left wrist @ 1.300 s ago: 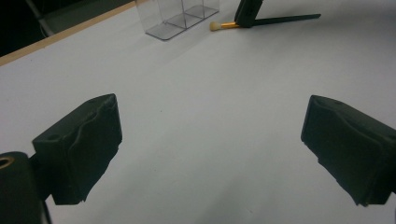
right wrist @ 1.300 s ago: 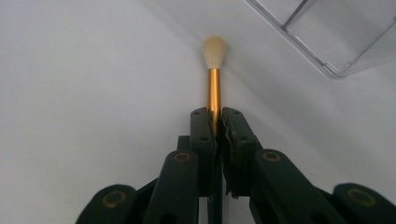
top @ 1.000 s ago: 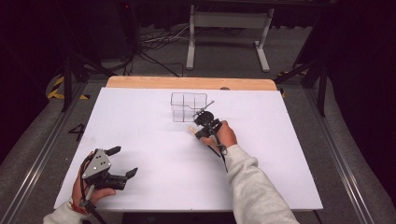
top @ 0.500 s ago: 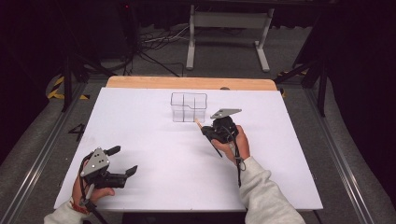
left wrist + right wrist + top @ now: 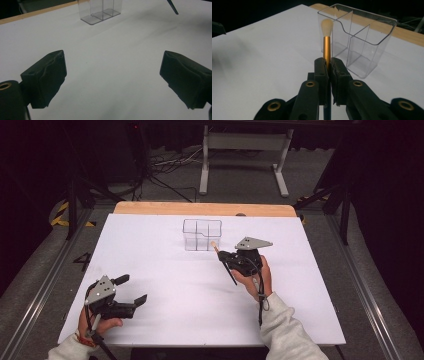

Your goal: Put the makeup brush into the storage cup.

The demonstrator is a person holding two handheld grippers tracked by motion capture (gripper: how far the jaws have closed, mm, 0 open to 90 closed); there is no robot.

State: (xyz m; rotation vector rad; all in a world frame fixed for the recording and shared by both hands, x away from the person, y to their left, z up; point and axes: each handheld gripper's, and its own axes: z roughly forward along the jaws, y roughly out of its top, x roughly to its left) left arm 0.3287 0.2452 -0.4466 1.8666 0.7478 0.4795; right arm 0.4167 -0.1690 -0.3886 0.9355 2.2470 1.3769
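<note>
Right tongs [image 5: 329, 65] clamped tight on a makeup brush [image 5: 326, 42], gold ferrule and pale tip pointing up, just beside the clear organizer [image 5: 359, 37], held off the white worktop [image 5: 165, 245]. Left tongs [image 5: 131, 291] spread wide, gripping nothing, low at the worktop's near left.
</note>
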